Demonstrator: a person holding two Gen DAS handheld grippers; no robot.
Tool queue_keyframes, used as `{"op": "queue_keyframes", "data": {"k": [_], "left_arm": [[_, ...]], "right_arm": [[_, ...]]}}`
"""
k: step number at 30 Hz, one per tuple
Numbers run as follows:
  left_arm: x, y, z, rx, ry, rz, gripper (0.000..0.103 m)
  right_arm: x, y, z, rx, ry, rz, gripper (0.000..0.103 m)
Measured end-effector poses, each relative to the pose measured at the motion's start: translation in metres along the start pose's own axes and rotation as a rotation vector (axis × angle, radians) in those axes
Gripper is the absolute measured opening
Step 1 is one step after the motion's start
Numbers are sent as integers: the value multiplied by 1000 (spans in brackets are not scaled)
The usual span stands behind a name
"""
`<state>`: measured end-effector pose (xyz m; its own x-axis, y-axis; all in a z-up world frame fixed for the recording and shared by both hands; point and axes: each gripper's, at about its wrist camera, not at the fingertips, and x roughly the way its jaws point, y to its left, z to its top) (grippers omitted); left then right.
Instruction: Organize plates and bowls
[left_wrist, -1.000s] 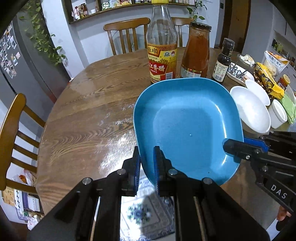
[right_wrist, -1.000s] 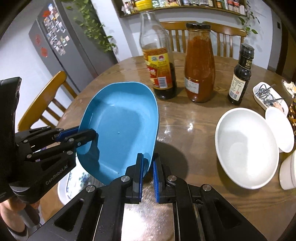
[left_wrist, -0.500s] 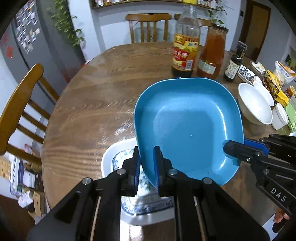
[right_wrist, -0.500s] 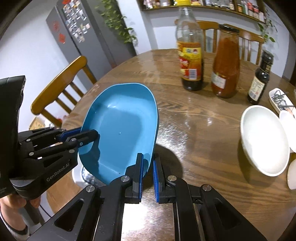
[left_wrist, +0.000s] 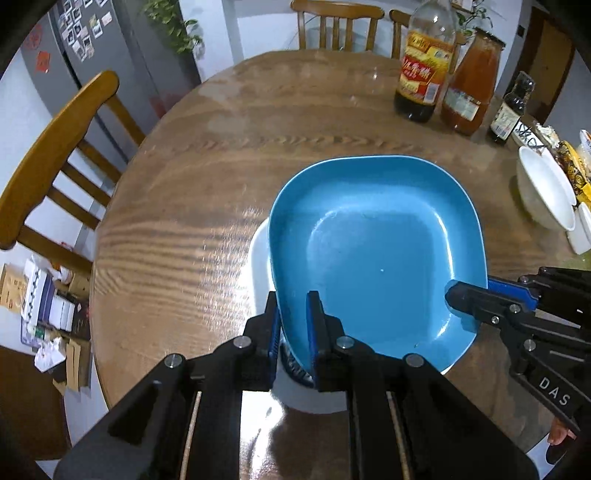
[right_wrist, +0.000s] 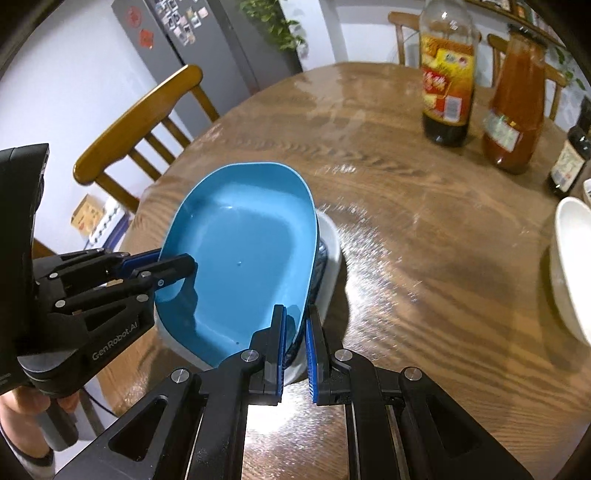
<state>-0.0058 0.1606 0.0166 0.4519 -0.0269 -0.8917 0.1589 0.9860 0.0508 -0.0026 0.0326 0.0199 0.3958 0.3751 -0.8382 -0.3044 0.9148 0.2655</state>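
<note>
A blue square plate (left_wrist: 373, 254) is held between both grippers just above a white plate with a blue pattern (left_wrist: 258, 258) on the wooden table. My left gripper (left_wrist: 293, 325) is shut on the blue plate's near rim. My right gripper (right_wrist: 295, 332) is shut on its opposite rim and also shows in the left wrist view (left_wrist: 469, 299). The blue plate (right_wrist: 243, 266) covers most of the white plate (right_wrist: 330, 258). A white bowl (left_wrist: 546, 195) stands at the table's right side.
A vinegar bottle (left_wrist: 424, 70), a red sauce jar (left_wrist: 471, 85) and a small dark bottle (left_wrist: 511, 110) stand at the far right of the table (left_wrist: 207, 177). Snack packets and small white dishes lie beyond the bowl. Wooden chairs (left_wrist: 55, 155) stand around the table.
Both grippers have carried the blue plate back toward the table's near edge and lowered it over the white patterned plate, which has come into view beneath it.
</note>
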Motion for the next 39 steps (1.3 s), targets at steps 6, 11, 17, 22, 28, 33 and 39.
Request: {"op": "queue_keyframes", "data": {"k": [6,11,17,22,28,33,39], "left_arm": [[8,4,-7,-2,22,10,13],[10,5,-10,2,21,15,12],[10,1,-12,29,21,31,12],[10,1,-12,32,22,31,13],[11,1,-11,36,25,29,13],[11,0,-11,41,22,34,13],[12,-1,-11,45,20,40,13]], "right_arm": [[11,6,-5,-3,33,-6,12],[17,6,-6,-3,53,-14,12],[18,7,-4,-7,52,-28,12],[17,6,-4,-2,50,-27,12],[17,5,-3,2,50,-25,12],[16,3,-4,12,45,-20,12],[16,4,-4,11,42,-21,12]]}}
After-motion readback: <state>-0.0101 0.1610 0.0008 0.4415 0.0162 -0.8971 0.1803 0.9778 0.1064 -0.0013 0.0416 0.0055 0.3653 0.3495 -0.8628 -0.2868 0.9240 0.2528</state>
